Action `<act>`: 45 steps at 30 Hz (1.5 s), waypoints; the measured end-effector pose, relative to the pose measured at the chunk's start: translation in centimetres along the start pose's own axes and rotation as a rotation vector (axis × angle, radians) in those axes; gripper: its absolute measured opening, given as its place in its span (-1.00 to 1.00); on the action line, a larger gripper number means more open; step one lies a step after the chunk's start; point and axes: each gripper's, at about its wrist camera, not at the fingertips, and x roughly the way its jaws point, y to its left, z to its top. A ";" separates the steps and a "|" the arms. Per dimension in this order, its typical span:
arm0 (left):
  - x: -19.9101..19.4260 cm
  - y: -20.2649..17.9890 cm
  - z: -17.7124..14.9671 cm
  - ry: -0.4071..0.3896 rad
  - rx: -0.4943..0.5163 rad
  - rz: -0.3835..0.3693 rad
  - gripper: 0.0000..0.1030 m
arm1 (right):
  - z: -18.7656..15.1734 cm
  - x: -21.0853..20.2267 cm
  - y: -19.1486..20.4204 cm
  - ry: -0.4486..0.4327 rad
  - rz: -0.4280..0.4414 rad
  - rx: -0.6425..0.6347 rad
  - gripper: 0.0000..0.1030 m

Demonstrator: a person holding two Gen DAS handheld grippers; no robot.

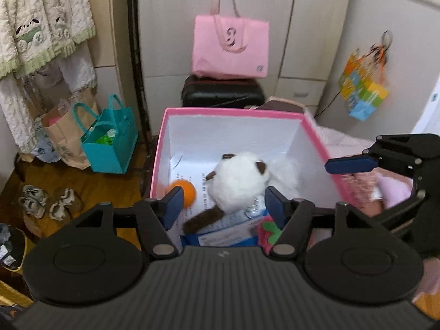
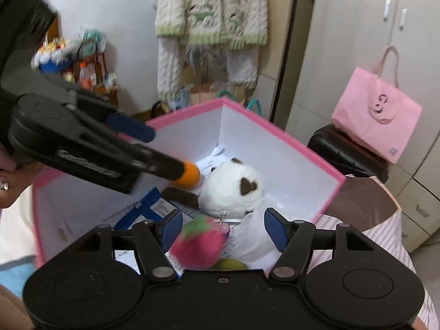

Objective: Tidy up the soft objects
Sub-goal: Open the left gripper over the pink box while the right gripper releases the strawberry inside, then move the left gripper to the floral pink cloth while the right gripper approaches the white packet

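A pink box (image 1: 231,111) with white inside walls holds a white plush toy with brown ears (image 1: 242,176) and some printed papers. My left gripper (image 1: 224,203) hangs open over the box, and a blurred orange ball (image 1: 188,191) sits just beside its left fingertip with the pads clear of it. In the right wrist view that left gripper (image 2: 162,151) reaches in from the left, the orange ball (image 2: 187,177) at its lower fingertip. My right gripper (image 2: 223,228) is open, with a pink and green strawberry plush (image 2: 198,243) loose between its fingers. The white plush (image 2: 233,189) lies beyond it.
A pink tote bag (image 1: 229,46) rests on a black case (image 1: 222,93) behind the box. A teal bag (image 1: 110,137), a paper bag and shoes (image 1: 46,202) stand on the wooden floor at left. Knitted clothes (image 2: 211,8) hang on the wall. A hand (image 2: 7,187) holds the left gripper.
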 end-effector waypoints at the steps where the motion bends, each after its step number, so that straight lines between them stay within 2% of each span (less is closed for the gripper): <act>1: -0.8 0.0 -0.1 -0.006 0.001 -0.012 0.29 | -0.2 -1.0 -0.3 -0.017 0.011 0.024 0.38; 5: -3.8 0.1 -0.5 -0.016 0.006 -0.062 0.33 | -1.9 -5.3 -1.1 -0.069 0.047 0.117 0.43; 8: -5.7 -0.2 -1.0 -0.024 0.026 -0.092 0.34 | -3.7 -7.7 -1.5 -0.067 0.046 0.182 0.44; 15: -9.7 -1.7 -1.9 -0.053 0.075 -0.171 0.45 | -6.9 -12.7 -1.1 -0.035 -0.059 0.223 0.44; 20: -11.5 -3.5 -2.8 -0.035 0.116 -0.228 0.51 | -8.8 -15.8 -0.5 -0.059 -0.100 0.243 0.49; 23: -12.1 -4.9 -3.5 -0.014 0.159 -0.232 0.52 | -10.1 -16.3 -0.3 -0.025 -0.106 0.263 0.49; 31: -12.4 -9.5 -4.3 0.016 0.224 -0.291 0.52 | -14.0 -19.5 -0.5 -0.082 -0.113 0.288 0.49; 38: -10.2 -14.3 -5.1 0.050 0.261 -0.367 0.52 | -17.1 -20.9 -2.5 -0.082 -0.132 0.333 0.51; 45: -7.3 -17.5 -5.0 0.019 0.224 -0.358 0.52 | -18.3 -20.1 -5.1 -0.064 -0.110 0.329 0.51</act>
